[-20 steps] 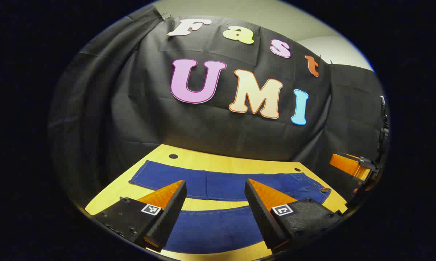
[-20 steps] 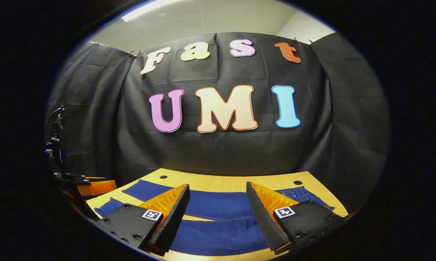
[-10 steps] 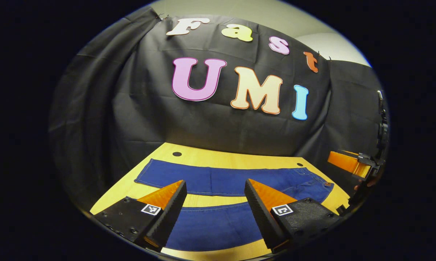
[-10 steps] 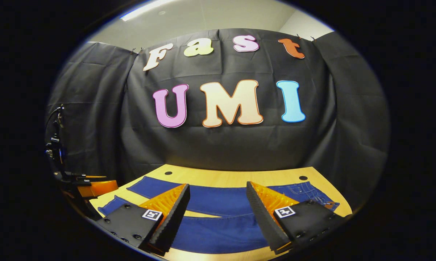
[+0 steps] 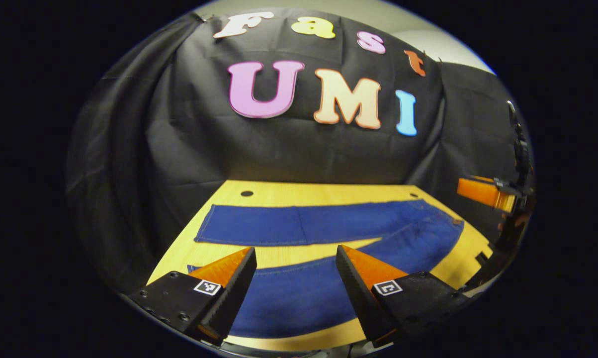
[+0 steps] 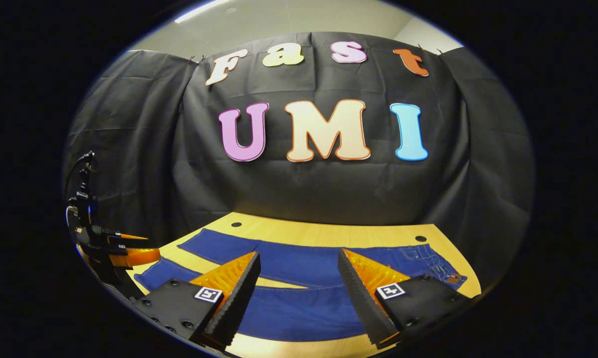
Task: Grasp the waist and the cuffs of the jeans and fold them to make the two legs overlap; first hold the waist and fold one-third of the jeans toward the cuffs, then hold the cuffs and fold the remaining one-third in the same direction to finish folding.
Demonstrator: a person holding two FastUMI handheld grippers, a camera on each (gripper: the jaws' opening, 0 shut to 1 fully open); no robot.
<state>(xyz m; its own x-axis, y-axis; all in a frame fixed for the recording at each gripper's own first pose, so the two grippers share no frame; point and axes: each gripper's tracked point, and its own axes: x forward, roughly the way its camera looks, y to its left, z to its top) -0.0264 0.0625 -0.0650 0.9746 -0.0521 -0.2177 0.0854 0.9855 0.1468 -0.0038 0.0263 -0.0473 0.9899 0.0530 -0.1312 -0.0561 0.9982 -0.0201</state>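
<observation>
The jeans (image 5: 328,233) lie flat and spread on the wooden surface (image 5: 299,191), the two legs apart in a V with bare wood between them, so no fold looks begun; overlapping the legs and both thirds remain. The left gripper (image 5: 295,278) and right gripper (image 6: 299,286) hover above the near leg, fingers wide apart and holding nothing. The left gripper view takes in the cuff of the far leg clearly; the right gripper view shows the waist (image 6: 435,266) with its pockets more plainly.
</observation>
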